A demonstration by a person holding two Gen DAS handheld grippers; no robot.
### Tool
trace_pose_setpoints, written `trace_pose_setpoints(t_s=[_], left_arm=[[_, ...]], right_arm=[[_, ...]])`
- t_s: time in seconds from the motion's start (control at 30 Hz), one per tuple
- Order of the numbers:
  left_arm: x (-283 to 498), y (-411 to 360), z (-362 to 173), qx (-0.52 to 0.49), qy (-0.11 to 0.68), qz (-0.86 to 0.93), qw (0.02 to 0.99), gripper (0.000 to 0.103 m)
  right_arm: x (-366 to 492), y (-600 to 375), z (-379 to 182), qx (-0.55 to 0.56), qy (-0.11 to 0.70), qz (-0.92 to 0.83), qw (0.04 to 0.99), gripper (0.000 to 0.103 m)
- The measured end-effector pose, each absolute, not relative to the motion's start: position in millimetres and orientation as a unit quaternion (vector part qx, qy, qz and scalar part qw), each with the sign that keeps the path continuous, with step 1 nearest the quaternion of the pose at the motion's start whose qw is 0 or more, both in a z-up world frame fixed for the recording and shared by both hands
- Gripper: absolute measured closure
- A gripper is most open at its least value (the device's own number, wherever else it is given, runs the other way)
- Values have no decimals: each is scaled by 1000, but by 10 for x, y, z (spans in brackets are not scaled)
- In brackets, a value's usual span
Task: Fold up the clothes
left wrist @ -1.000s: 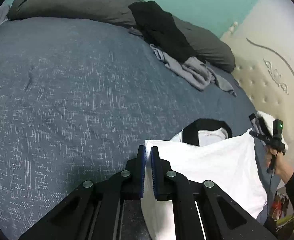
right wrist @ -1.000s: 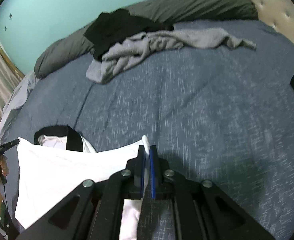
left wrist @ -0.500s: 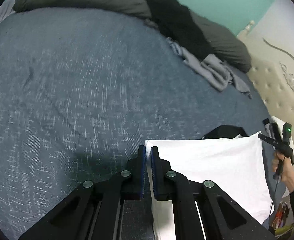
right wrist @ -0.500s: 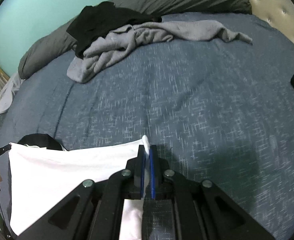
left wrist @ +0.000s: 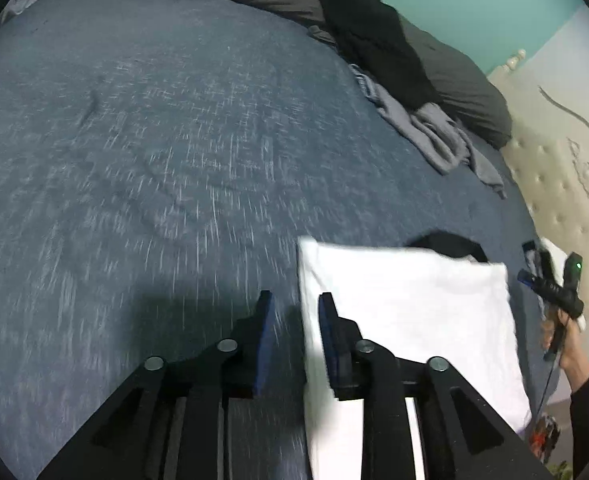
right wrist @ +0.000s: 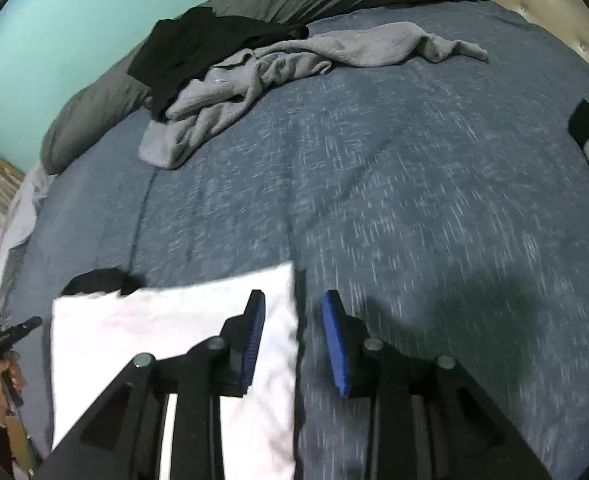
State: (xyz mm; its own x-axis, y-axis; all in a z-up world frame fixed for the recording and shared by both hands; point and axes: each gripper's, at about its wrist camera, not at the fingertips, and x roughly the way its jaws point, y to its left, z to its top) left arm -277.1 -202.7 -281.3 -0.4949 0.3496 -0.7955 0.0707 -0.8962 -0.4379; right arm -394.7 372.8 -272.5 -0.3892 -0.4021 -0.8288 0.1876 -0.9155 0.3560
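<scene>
Shirt (left wrist: 406,312) white, folded on bedspread (left wrist: 154,140); no readable print, labels.

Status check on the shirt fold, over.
Left gripper and right gripper open, jaws just opened, nothing pinched. White shirt lies folded on the blue bedspread. Grey garment far off, nothing in the way.

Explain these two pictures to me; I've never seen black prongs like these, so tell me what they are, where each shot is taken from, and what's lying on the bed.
A person holds one pair of tongs in each hand, each with a camera looking along its two blue-padded fingers. One picture comes from the left tongs, the other from the right tongs. On the blue bedspread lies a folded white shirt. Both tongs have just been opening and now hold nothing; each straddles one side edge of the shirt. Further back lie a crumpled grey garment and a black garment.
</scene>
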Motion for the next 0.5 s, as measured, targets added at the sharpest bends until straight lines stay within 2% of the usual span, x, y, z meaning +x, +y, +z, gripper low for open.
trace_pose_setpoints(t_s=[0.23,0.5], left_arm=[[-1982,-1918,-2751,-536,-200,814,104,72],[-1292,-1682,-2830,-582,-179,783,126,72]], right_arm=[[-3141,3800,-2558,573,-62,-782,237,71],[-2235,3998,-2617,617,-46,-738,270,71]])
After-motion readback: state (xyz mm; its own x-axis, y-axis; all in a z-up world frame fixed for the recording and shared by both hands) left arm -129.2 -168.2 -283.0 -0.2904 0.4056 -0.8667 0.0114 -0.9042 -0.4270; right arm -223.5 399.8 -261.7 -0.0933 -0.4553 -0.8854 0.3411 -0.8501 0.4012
